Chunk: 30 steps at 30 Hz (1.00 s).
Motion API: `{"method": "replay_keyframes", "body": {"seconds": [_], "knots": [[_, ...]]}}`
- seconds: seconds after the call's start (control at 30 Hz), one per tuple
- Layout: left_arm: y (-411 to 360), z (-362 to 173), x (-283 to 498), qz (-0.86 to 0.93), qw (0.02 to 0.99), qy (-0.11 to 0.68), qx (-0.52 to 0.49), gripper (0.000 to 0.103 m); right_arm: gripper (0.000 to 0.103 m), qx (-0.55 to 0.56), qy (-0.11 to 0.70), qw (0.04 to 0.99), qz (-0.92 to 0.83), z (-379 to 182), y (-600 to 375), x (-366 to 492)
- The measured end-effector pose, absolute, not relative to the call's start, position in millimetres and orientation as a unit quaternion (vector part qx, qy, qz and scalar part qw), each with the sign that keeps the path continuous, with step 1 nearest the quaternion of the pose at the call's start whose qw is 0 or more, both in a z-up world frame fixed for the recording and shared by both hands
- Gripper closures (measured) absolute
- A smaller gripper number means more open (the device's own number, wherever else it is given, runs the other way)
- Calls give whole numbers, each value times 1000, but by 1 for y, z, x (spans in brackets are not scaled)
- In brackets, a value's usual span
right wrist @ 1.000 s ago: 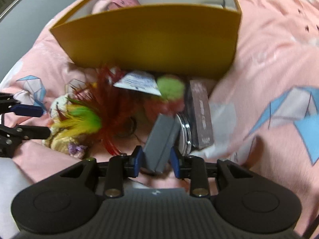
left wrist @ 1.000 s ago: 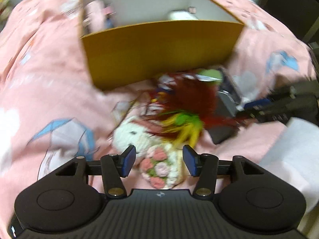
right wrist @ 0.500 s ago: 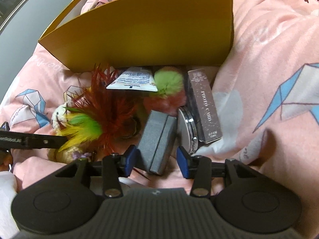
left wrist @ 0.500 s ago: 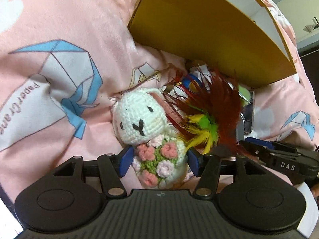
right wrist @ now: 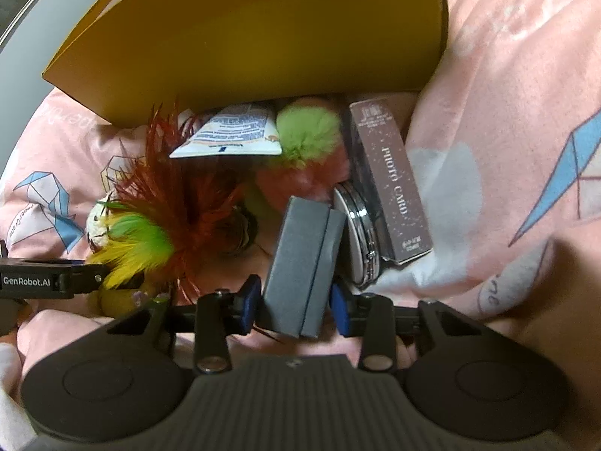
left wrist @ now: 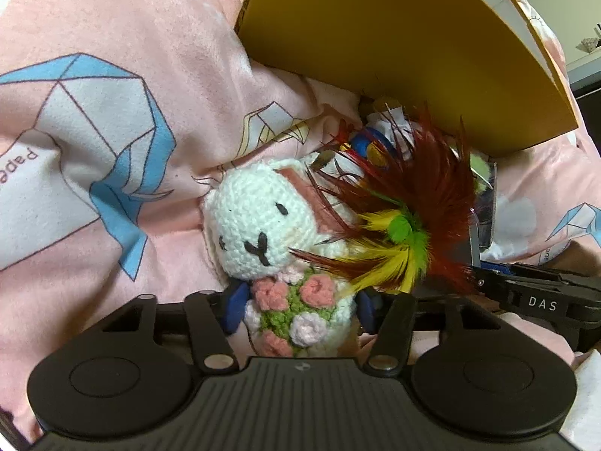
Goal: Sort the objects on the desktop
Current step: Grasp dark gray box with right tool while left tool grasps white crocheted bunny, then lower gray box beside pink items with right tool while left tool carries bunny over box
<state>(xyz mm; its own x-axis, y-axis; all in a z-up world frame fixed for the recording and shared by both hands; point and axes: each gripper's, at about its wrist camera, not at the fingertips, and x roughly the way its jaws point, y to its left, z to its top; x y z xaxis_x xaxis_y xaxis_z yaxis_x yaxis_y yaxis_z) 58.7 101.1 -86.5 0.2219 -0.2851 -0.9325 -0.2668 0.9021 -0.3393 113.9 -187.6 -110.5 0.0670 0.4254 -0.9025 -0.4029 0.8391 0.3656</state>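
Crochet bunny (left wrist: 263, 225): lies on the pink blanket (left wrist: 112, 37), body between your left gripper (left wrist: 300, 310) pads, head pointing away from you.
Left jaws: just closing; blue pads at the bunny's sides, firm grip not certain.
Grey box (right wrist: 304, 263): long axis along your right gripper (right wrist: 295, 306); jaws just closing, small gaps either side.
Yellow box (right wrist: 263, 30): beyond the pile; contents hidden.
Feather toy (left wrist: 405, 218): overlaps the bunny's far side; may snag.
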Motion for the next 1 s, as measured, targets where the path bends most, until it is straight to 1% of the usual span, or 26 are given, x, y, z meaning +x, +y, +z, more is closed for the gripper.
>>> {"method": "replay_keyframes", "body": {"seconds": [0.07,0.17,0.4,0.6,0.77,0.9,1.0], "knots": [[101,-81,55,-7,755,619,-216,43,65,6,616,734,287,-106,-188,112],[101,-71,49,-10,765,610,-208,45,65,2,603,741,296,-95,-189,109],[108,-33,37,-17,794,578,-189,45,67,-10,562,762,322,-59,-192,102],[121,-2,32,-26,815,541,-206,46,67,-8,515,788,337,-25,-203,94],[124,38,33,-51,843,494,-205,46,67,18,471,806,358,7,-218,93],[124,72,40,-68,870,453,-183,46,67,57,434,813,384,33,-216,99],[119,87,54,-74,887,425,-164,46,67,76,390,827,398,61,-216,104]]}}
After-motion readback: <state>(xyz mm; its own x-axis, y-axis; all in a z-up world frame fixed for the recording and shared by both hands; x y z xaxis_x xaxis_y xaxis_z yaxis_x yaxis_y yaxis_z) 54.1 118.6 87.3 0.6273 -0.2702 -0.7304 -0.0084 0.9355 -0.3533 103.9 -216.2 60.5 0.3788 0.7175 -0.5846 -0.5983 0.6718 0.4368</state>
